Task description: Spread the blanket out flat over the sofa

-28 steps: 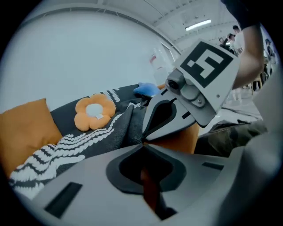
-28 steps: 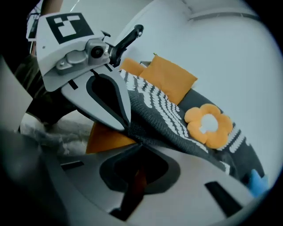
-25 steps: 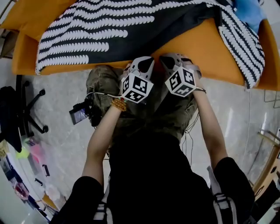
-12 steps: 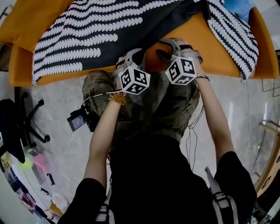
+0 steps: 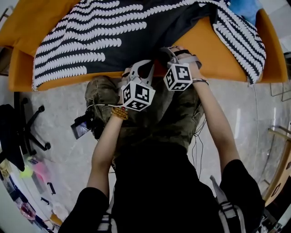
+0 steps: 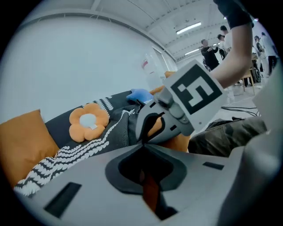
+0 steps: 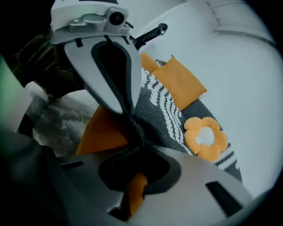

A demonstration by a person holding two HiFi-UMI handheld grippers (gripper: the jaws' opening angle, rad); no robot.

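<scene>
A black blanket (image 5: 100, 32) with white wavy stripes lies rumpled across the orange sofa (image 5: 213, 50), its right end draped over the seat front. My left gripper (image 5: 148, 66) and right gripper (image 5: 163, 52) meet tip to tip at the blanket's front edge. Both jaws have just been closing. In the right gripper view, dark blanket fabric (image 7: 159, 119) is bunched in my right gripper (image 7: 137, 148), and the left gripper (image 7: 128, 112) pinches the same bunch. In the left gripper view my left gripper (image 6: 143, 143) is shut, with the other gripper's marker cube (image 6: 194, 95) just beyond.
An orange flower cushion (image 7: 203, 134) lies on the blanket, with an orange pillow (image 7: 179, 84) beside it. A blue item (image 5: 243, 9) sits at the sofa's far right. A black office chair (image 5: 22, 118) stands on the floor at left. People (image 6: 212, 48) stand in the background.
Both grippers moved up onto the blanket's front edge, the right one shifting left towards the other. Half a second ago their jaws stood apart; now they are shut on the fabric.
</scene>
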